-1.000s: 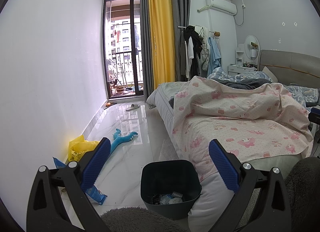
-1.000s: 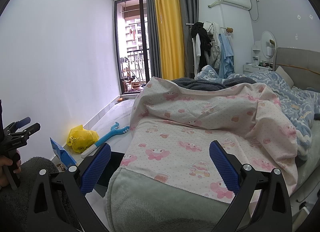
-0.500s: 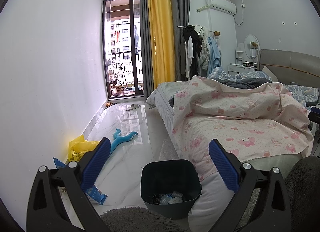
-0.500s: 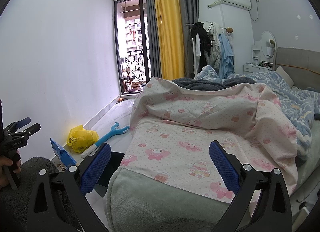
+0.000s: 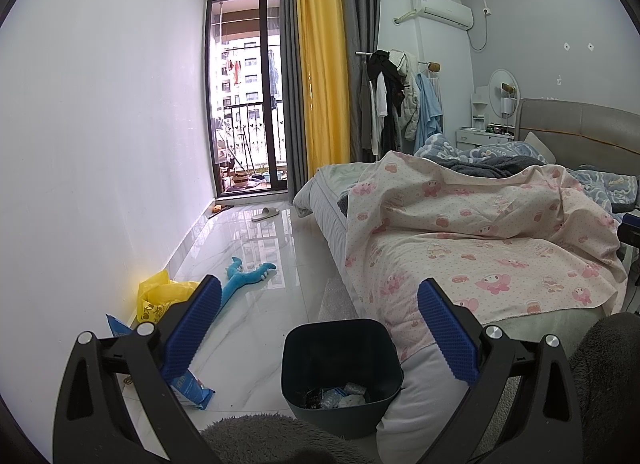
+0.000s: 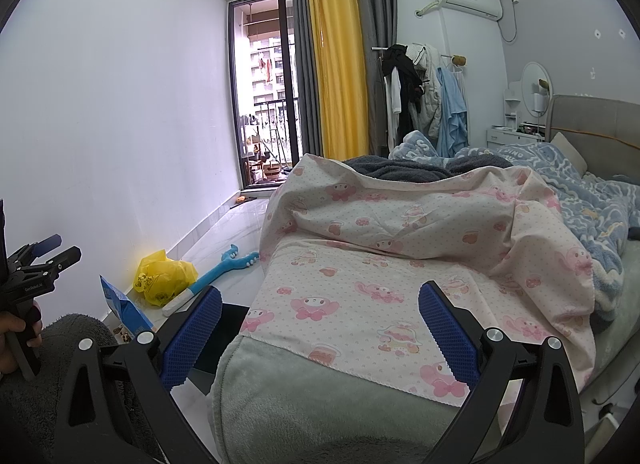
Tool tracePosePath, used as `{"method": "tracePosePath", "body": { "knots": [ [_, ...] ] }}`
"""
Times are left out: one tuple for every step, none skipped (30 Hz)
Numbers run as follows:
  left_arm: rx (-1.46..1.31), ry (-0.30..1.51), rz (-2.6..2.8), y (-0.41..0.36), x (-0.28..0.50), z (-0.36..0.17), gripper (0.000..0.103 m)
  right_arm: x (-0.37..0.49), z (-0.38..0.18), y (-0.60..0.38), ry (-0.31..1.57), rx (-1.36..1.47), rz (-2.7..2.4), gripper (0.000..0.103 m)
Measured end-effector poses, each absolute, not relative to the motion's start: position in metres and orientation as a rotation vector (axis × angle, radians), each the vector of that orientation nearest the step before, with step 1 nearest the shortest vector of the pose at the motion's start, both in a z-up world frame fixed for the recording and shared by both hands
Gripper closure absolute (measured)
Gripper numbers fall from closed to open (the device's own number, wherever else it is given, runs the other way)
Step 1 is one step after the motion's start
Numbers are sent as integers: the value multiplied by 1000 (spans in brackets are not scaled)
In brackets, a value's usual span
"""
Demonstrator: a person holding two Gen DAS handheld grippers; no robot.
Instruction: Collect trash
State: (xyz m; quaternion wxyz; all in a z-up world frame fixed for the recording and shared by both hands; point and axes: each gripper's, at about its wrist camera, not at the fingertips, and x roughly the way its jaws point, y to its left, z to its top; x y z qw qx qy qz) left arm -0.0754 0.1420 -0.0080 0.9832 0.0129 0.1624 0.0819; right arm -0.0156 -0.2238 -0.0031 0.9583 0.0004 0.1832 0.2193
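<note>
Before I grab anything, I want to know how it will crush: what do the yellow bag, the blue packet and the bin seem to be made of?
Yellow bag: thin plastic film, probably; crumpled, glossy, slightly see-through.
Blue packet: printed plastic or foil wrapper, apparently; it stands in stiff creases.
Bin: rigid dark plastic with a matte finish, likely; smooth moulded walls and rounded corners.

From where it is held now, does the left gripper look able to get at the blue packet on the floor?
Probably yes: the left gripper is open and empty, and the blue packet lies on bare floor by the wall, left of the trash bin, with nothing between them.
</note>
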Motion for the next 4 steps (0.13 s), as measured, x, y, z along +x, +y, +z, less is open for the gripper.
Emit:
{"method": "tracePosePath", "body": {
  "knots": [
    [25, 327, 165, 142, -75, -8, 3, -15, -3, -224, 371, 1, 445, 3],
    [27, 326, 164, 142, -75, -8, 3, -15, -3, -224, 371, 1, 445, 3],
    [28, 326, 163, 142, -75, -8, 3, -15, -3, -224, 372, 1, 445, 3],
    [29, 326, 163, 142, -75, -8, 3, -15, -3, -224, 371, 1, 445, 3]
  ]
}}
